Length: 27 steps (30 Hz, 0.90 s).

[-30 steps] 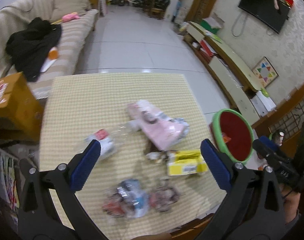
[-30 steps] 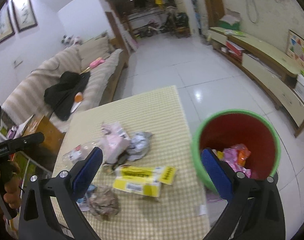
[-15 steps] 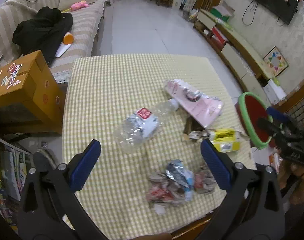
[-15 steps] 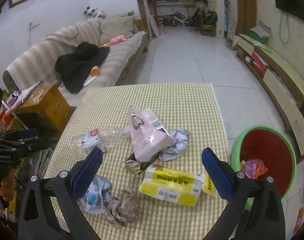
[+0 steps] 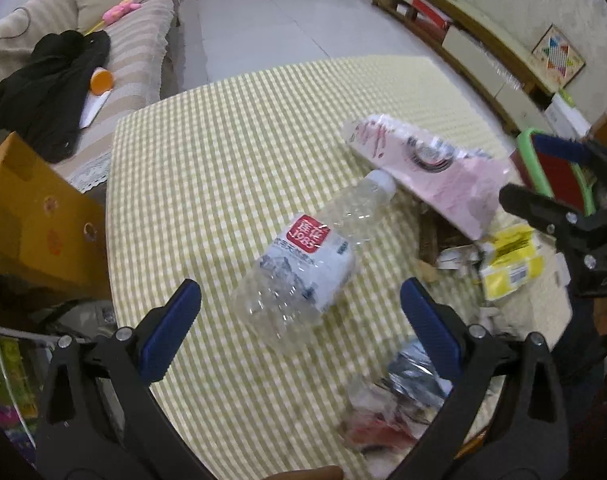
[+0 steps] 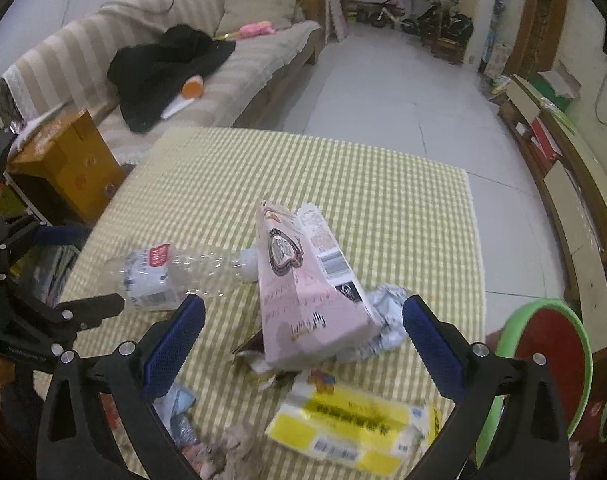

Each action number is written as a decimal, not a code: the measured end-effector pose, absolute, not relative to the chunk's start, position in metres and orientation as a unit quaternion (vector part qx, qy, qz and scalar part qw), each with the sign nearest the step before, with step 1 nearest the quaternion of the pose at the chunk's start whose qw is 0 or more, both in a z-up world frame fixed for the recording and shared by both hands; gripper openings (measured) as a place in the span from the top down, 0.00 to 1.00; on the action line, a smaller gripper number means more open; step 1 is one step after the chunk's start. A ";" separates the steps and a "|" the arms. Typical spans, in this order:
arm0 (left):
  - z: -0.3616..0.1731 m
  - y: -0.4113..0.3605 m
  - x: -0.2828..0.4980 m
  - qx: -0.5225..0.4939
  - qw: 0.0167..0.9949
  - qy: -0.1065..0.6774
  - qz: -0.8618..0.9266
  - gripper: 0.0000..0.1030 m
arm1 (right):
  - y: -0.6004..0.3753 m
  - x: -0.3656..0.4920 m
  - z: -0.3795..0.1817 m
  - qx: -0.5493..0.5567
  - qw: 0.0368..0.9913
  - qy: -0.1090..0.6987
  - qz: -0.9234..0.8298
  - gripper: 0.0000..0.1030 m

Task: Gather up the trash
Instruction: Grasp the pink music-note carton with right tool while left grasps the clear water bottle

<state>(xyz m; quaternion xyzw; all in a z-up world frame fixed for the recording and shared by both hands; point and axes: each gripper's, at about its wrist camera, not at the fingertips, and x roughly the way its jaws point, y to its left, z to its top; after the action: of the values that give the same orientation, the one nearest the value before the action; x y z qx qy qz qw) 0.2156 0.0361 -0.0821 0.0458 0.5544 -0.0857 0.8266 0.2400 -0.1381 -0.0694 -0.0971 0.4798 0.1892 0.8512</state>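
Trash lies on a yellow checked table (image 5: 231, 152). A crushed clear plastic bottle (image 5: 303, 256) with a red and white label lies just ahead of my open, empty left gripper (image 5: 301, 312). A pink carton (image 6: 303, 288) lies just ahead of my open, empty right gripper (image 6: 303, 328); it also shows in the left wrist view (image 5: 431, 168). A yellow packet (image 6: 351, 424) lies near the table's front edge. The bottle also shows in the right wrist view (image 6: 171, 272). Crumpled wrappers (image 5: 395, 404) lie at the front. A green-rimmed red bin (image 6: 543, 356) stands on the floor right of the table.
A striped sofa (image 6: 239, 52) with black clothes stands beyond the table at the left. An orange cardboard box (image 5: 27, 216) stands by the table's left side. A low TV cabinet (image 6: 563, 160) runs along the right wall. Tiled floor lies beyond.
Both grippers have moved left and closer to the table. The left now faces the bottle, the right has swung from the bin to the pink carton. Both stay open.
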 end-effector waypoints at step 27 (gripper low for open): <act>-0.146 0.019 0.246 0.078 0.802 0.579 -0.121 0.35 | -0.105 0.271 -0.159 -0.261 0.805 0.499 0.186 0.29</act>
<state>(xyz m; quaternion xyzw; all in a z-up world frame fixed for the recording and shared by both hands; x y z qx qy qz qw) 0.2455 0.0193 -0.1460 0.0781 0.5795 -0.1214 0.8021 0.2707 -0.1052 -0.1592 -0.2610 0.4991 0.1864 0.8050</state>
